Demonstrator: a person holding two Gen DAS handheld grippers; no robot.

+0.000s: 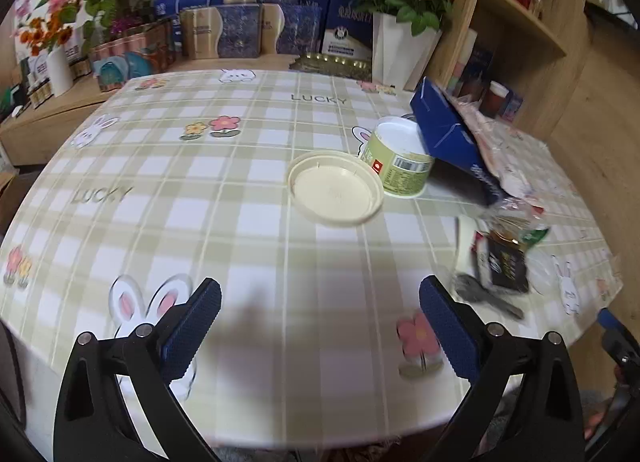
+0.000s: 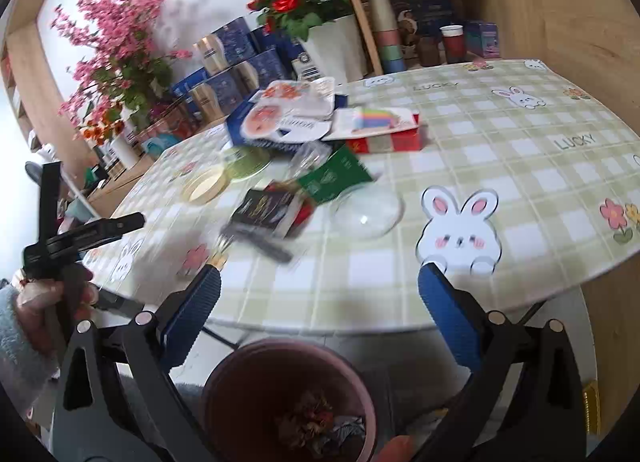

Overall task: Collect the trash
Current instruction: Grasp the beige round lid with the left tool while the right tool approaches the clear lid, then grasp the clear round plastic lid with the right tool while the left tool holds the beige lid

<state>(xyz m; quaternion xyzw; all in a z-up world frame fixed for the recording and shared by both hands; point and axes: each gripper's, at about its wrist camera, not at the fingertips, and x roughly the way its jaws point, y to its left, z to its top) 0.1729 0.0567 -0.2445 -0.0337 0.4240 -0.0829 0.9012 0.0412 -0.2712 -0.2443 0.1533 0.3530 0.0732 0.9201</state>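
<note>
Trash lies on the round table with a checked bunny cloth (image 1: 240, 222). In the left wrist view a cream lid (image 1: 335, 190) lies upside down beside a green tub (image 1: 400, 158), with a blue carton (image 1: 448, 138) leaning over it and a dark wrapper (image 1: 505, 262) at the right. My left gripper (image 1: 320, 326) is open and empty over the near table edge. In the right wrist view my right gripper (image 2: 319, 310) is open and empty above a dark red bin (image 2: 288, 398) holding scraps. The dark wrapper (image 2: 266, 208), a green packet (image 2: 334, 178) and a clear dome lid (image 2: 370, 212) lie beyond.
A red box (image 2: 384, 134) and a blue-and-white packet (image 2: 280, 118) sit farther back. A white vase of red roses (image 1: 400, 50), stacked boxes (image 1: 240, 30) and wooden shelves (image 1: 520, 22) stand behind the table. The left gripper (image 2: 80, 238) shows at the left.
</note>
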